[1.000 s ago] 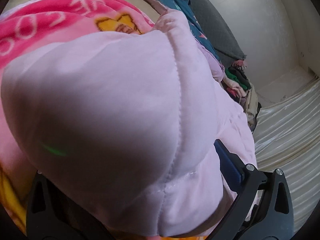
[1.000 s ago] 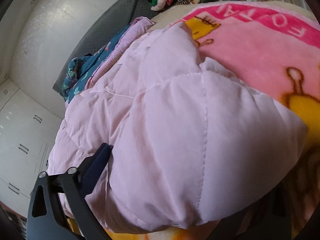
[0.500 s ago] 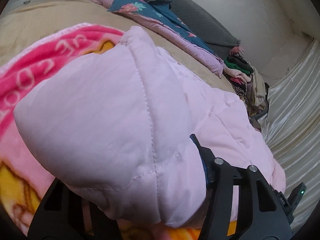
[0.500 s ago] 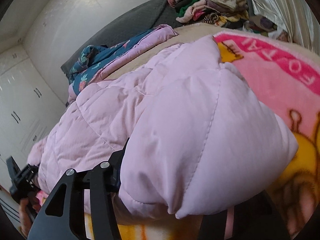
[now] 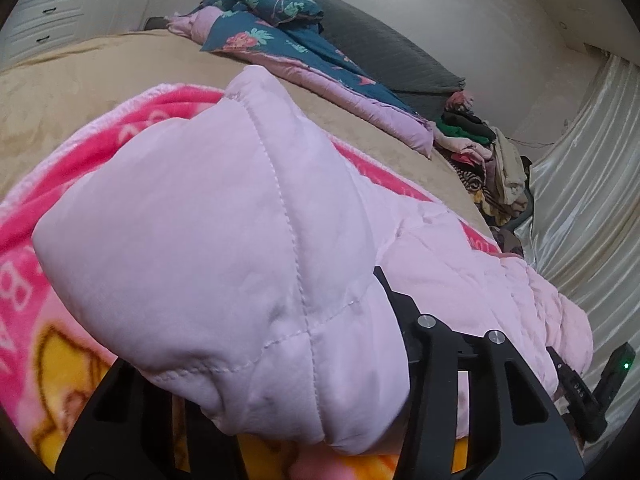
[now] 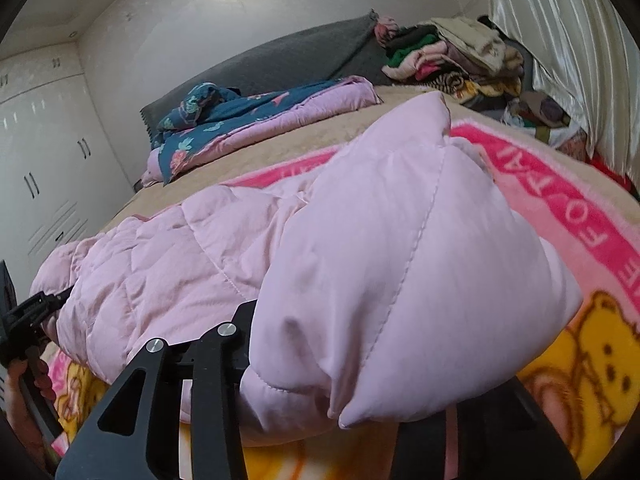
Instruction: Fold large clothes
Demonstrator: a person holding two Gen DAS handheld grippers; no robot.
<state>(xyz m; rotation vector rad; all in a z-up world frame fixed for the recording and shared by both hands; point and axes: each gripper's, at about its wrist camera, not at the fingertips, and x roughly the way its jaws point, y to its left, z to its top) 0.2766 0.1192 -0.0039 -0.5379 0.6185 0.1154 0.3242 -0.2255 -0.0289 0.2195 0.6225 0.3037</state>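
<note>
Bed: tan cover, pink cartoon blanket on top.
Jacket: pale pink, quilted, lying across blanket.
Left gripper: closing, pinching jacket.
Right gripper: closing, pinching jacket.

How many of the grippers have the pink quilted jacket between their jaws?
2. The left gripper takes one bunched end of the pink quilted jacket, the right gripper the other, jaws closing; fingertips are hidden under fabric.

Floral quilt, clothes pile, curtain
</note>
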